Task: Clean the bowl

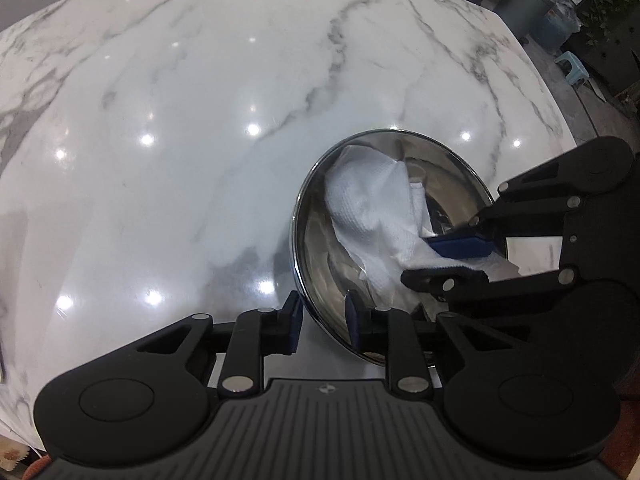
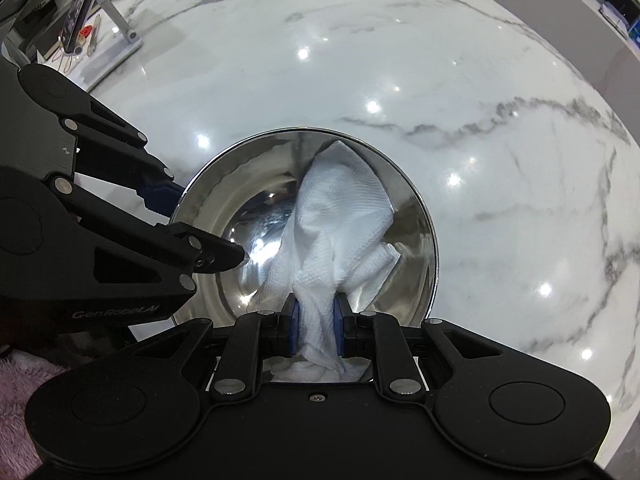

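Observation:
A shiny steel bowl (image 1: 320, 264) (image 2: 224, 200) sits on the white marble table (image 1: 180, 140), tilted. My left gripper (image 1: 322, 322) straddles its near rim, one blue pad outside and one inside, shut on the rim. It also shows in the right wrist view (image 2: 200, 224) at the bowl's left rim. My right gripper (image 2: 314, 322) is shut on a white paper towel (image 2: 336, 220) that lies bunched inside the bowl. In the left wrist view the right gripper (image 1: 448, 260) reaches in from the right, holding the towel (image 1: 368, 208).
A phone on a white stand (image 2: 100, 16) stands at the table's far left corner. A pink fluffy cloth (image 2: 20, 392) lies at the near left. A grey bin (image 1: 524, 0), a small stool (image 1: 572, 66) and plants stand on the floor beyond the table.

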Motion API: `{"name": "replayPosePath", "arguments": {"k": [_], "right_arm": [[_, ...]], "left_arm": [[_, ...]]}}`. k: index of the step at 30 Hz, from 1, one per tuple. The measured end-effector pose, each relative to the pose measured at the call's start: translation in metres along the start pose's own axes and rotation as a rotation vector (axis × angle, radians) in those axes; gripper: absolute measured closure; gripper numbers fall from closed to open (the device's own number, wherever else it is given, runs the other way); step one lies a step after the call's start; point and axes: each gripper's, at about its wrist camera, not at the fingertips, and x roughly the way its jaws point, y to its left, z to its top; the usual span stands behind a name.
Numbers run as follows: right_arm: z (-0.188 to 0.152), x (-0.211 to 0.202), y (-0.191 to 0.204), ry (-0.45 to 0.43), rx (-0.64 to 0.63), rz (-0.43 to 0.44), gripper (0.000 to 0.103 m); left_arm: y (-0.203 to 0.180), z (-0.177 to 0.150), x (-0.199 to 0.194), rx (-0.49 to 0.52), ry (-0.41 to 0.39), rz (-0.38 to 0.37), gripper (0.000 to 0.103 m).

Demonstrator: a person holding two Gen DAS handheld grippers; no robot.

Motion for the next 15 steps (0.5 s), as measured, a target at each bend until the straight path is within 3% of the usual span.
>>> {"name": "replayPosePath", "arguments": {"k": [4, 6, 15], "right_arm": [[0.0, 0.004, -0.001, -0.007, 0.061, 0.148, 0.087], [0.003, 0.008, 0.003, -0.009, 0.067, 0.179, 0.087], [0.022, 0.023, 0.023, 0.035, -0.031, 0.056, 0.088]], "left_arm": [[0.0, 0.003, 0.0, 0.01, -0.008, 0.024, 0.09], [0.0, 0.004, -0.001, 0.018, -0.013, 0.042, 0.093], [0.0, 0.007, -0.002, 0.045, -0.018, 0.062, 0.093]]}}
